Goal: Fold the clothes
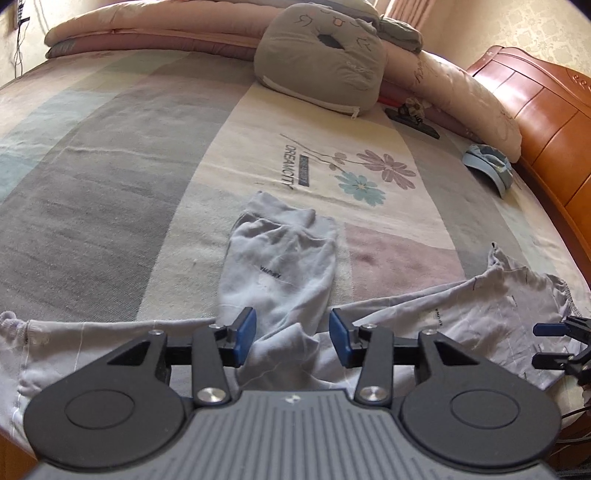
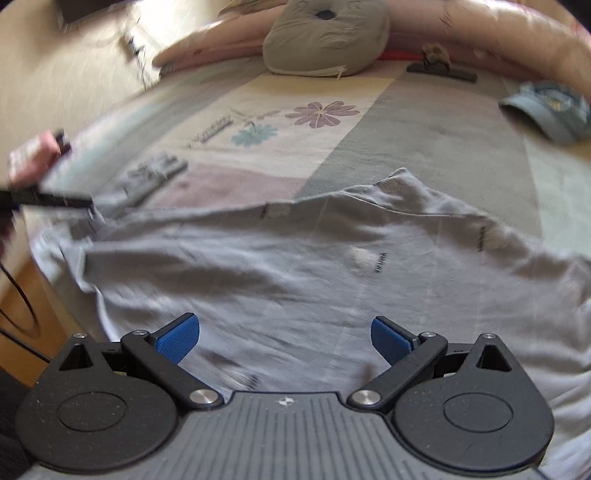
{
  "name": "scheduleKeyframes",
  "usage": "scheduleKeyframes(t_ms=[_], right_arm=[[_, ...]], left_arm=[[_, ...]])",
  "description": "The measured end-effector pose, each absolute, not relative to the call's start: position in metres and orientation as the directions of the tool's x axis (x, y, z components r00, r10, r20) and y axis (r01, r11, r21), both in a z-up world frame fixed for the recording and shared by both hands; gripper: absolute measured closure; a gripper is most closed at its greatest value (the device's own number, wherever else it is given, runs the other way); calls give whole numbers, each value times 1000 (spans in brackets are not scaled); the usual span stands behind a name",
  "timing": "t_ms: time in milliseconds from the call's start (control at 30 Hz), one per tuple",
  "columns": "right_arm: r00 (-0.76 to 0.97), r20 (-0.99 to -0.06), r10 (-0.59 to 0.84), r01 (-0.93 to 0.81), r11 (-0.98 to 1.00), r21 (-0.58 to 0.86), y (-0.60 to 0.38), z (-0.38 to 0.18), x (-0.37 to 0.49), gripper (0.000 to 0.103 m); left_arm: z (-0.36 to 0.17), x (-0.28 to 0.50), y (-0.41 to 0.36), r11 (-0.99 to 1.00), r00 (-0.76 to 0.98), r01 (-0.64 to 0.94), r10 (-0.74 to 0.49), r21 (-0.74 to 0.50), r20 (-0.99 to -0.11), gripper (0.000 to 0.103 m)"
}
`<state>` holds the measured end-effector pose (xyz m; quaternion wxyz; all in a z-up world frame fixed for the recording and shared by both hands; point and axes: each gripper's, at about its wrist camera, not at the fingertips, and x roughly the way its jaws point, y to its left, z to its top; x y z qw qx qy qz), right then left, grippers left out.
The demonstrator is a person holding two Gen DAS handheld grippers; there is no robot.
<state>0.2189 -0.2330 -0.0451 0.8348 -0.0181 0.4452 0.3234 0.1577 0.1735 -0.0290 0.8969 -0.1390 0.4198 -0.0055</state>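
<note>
A pale grey cotton garment with small dark printed lettering [image 1: 280, 273] lies spread on a bed covered by a striped pastel bedsheet with a flower print [image 1: 110, 177]. In the left wrist view one sleeve-like part runs from the centre up toward 12 o'clock, and the rest spreads out toward 3 o'clock and 9 o'clock along the near edge of the bed.

The left gripper [image 1: 291, 341] hangs over that fabric with its blue-padded jaws standing apart; cloth shows between the pads, but neither pad presses on it. At 3 o'clock in this view the right gripper [image 1: 554, 343] pokes in over the garment's right part.

In the right wrist view the right gripper [image 2: 285, 341] has its jaws spread wide over the broad body of the garment [image 2: 295, 258], which fills the middle of the picture, and nothing is pinched between the pads. The picture is blurred. At 9 o'clock there the left gripper's black finger [image 2: 55, 199] lies at the cloth's left edge.

Toward 12 o'clock on the bed rests a grey round cushion with a stitched animal face [image 1: 321, 55], in front of a rolled pink quilt [image 1: 155, 33]. A light blue cap [image 1: 491, 166] lies at 2 o'clock near the glossy orange wooden headboard [image 1: 546, 110], and a dark flat bar-shaped object [image 1: 413, 120] lies beside the cushion.
</note>
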Motion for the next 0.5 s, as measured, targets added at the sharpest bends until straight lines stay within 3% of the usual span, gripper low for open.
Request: scheduleKeyframes(t_ms=[233, 367, 500], right_arm=[[303, -684, 663, -544, 710, 447, -191, -37, 242, 0], [222, -653, 724, -575, 638, 513, -144, -37, 259, 0], [135, -644, 753, -620, 572, 537, -90, -40, 272, 0]], left_arm=[[-32, 143, 204, 951, 625, -114, -157, -288, -765, 34], [-38, 143, 208, 957, 564, -43, -213, -286, -798, 32], [-35, 140, 202, 980, 519, 91, -197, -176, -832, 30]])
